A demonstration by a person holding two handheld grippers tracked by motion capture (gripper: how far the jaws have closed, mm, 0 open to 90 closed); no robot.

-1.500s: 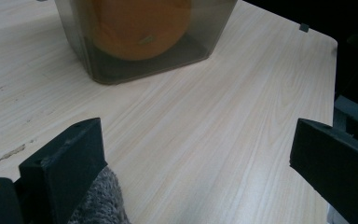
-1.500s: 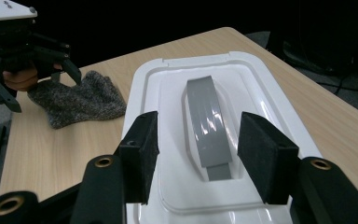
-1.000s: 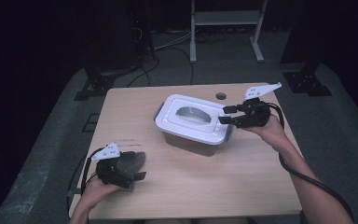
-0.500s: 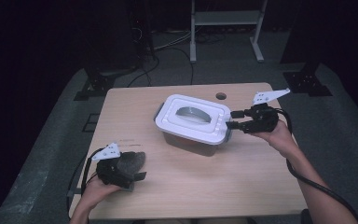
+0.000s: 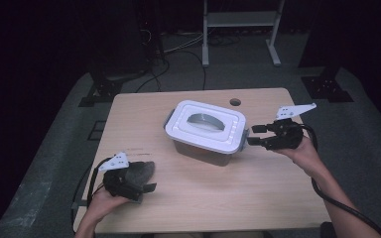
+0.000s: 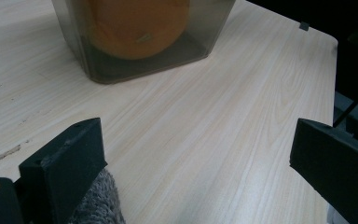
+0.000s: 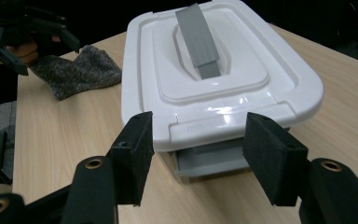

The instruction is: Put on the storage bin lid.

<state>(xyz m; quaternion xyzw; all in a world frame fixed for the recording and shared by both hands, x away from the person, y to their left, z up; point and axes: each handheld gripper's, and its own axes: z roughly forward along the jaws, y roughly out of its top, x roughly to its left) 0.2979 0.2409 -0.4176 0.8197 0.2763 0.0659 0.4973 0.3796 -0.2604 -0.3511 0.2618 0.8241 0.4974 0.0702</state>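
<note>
A box [image 5: 206, 134] with a white lid [image 5: 206, 124] sits near the middle of the desk [image 5: 258, 193], a bit toward the far edge. The lid is on. It has a grey handle [image 7: 198, 39] across the top. Through the cloudy side of the box something round and orange [image 6: 137, 25] shows; it may be an orange, but the wall is too foggy to be sure.

The right hand-held gripper [image 5: 255, 135] is just beside the right end of the box, down at the grey latch [image 7: 212, 161] under the lid's rim. Its jaws have just been opening and now stand wide. The end of the lid lies in front of the gap between them, and nothing is pinched.

The left hand-held gripper [image 5: 144, 181] rests near the front left corner of the desk, well away from the box. Its jaws are open too, with a grey cloth [image 5: 140, 171] lying under it.

What could go wrong? The box is not held down by anything. If the right gripper pulls up on the latch, I think the whole box could tip or slide across the desk. The pads could also slip off the smooth lid rim. If the box tips, the round thing inside could roll and bump the wall.
</note>
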